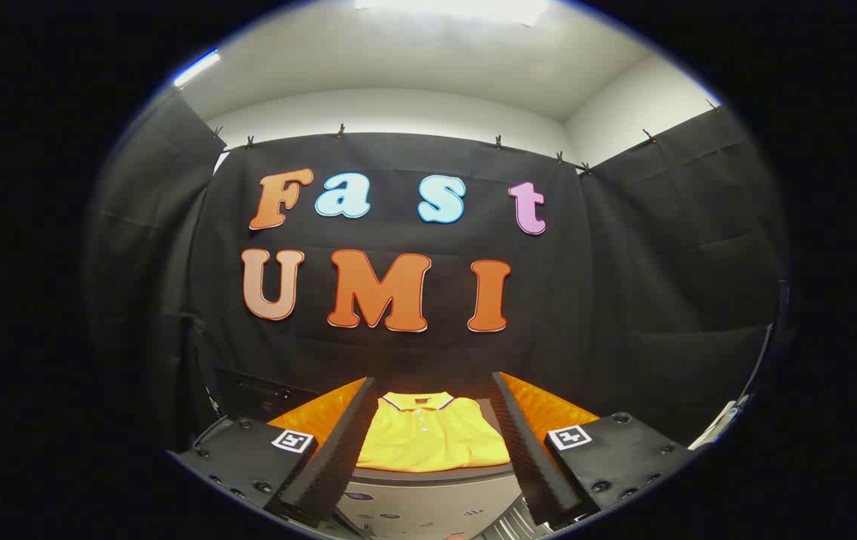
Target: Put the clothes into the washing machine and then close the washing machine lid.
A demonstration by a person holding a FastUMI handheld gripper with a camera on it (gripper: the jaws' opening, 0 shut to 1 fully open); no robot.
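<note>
Item one, your left finger (338, 442): it runs forward from a mount plate carrying a square printed marker (293, 440), and its ribbed inner face touches nothing.

Item two, the gripper (432, 394): you hold its jaws spread wide, and nothing is gripped between them.

Item three, the yellow polo shirt (428, 439): it lies neatly folded and flat, collar at the far end and button placket facing up, in the gap between your two fingers as seen from the camera. It sits below and just ahead of them, apart from both. Neither finger touches the fabric.

Item four, the washing machine lid (428, 474): the shirt rests on this dark flat top, whose near edge shows just under the shirt's hem. Below that edge you see a grey panel (428, 510) with small printed symbols, too small to make out.

Item five, your right finger (526, 442): it mirrors the left, with its own marker (570, 436) on the mount, and is likewise clear of the shirt.

Item six, the black cloth wall (623, 300): it hangs well beyond the shirt, clipped along its top.
</note>
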